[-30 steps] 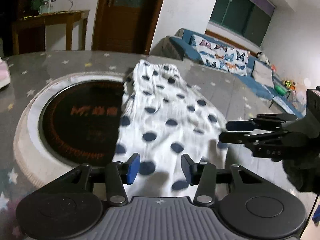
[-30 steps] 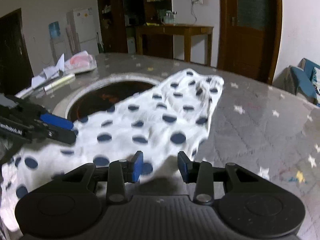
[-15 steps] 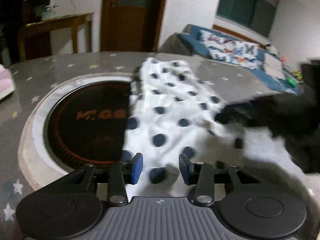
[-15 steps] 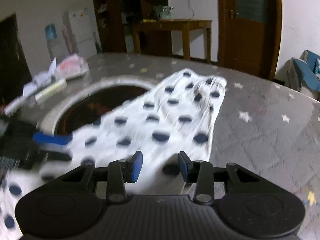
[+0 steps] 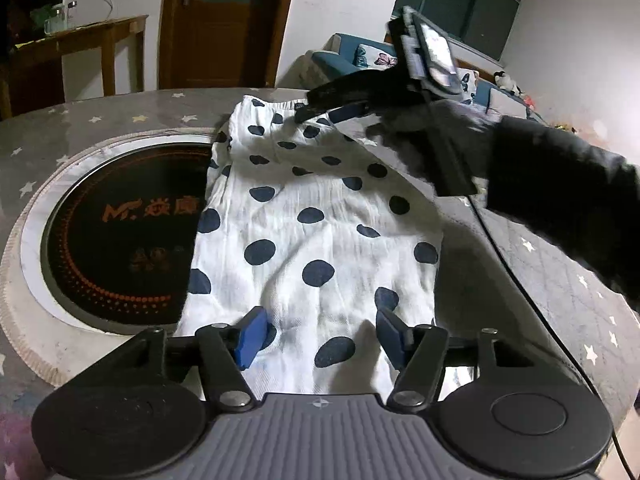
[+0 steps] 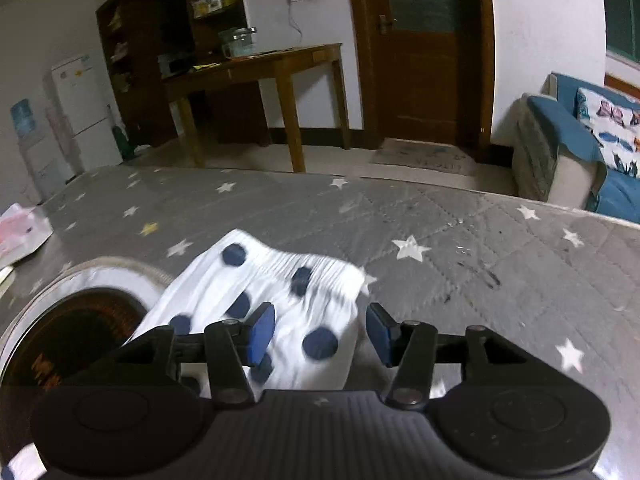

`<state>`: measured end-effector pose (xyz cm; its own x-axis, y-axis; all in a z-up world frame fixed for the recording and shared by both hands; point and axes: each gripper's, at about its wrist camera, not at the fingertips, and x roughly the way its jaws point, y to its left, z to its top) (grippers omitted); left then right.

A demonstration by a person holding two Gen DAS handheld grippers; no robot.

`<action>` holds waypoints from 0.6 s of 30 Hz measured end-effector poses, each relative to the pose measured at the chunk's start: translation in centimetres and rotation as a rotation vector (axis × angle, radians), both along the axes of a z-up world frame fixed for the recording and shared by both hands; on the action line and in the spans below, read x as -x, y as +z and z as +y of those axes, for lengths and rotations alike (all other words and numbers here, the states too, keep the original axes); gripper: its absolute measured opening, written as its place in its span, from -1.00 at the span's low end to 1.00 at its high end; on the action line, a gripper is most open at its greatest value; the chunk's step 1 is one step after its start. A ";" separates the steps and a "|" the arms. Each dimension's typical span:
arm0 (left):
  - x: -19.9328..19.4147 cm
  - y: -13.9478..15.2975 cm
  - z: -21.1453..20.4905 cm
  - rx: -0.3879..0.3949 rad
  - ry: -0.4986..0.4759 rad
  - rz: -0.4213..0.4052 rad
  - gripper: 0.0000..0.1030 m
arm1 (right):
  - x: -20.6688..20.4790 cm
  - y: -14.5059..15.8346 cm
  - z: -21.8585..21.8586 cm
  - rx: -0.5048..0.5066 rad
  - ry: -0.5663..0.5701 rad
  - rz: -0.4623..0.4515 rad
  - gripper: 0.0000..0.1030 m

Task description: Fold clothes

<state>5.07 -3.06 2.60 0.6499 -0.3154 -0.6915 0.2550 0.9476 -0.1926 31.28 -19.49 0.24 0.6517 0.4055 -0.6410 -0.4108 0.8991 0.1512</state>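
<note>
While your table [image 5: 560, 280] with its grey star-printed cover spreads under everything, the round black cooktop [image 5: 120, 232] sits set into it on your left, and the white garment with dark dots [image 5: 312, 232] lies flat on the cover, its left edge overlapping the cooktop's rim. Your left gripper [image 5: 318, 338] hovers at the near hem with its blue pads spread wide, holding nothing. Your right gripper [image 6: 320, 334] is over the far, gathered end of the garment [image 6: 280, 300], jaws likewise parted with cloth showing between them but not pinched. Your dark sleeve [image 5: 560, 184] reaches in from the right.
</note>
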 end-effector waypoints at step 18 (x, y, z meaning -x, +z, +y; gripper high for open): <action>0.9 0.9 0.9 -0.018 0.036 -0.022 0.49 | 8.1 5.0 -0.4 -0.167 0.136 -0.083 -0.78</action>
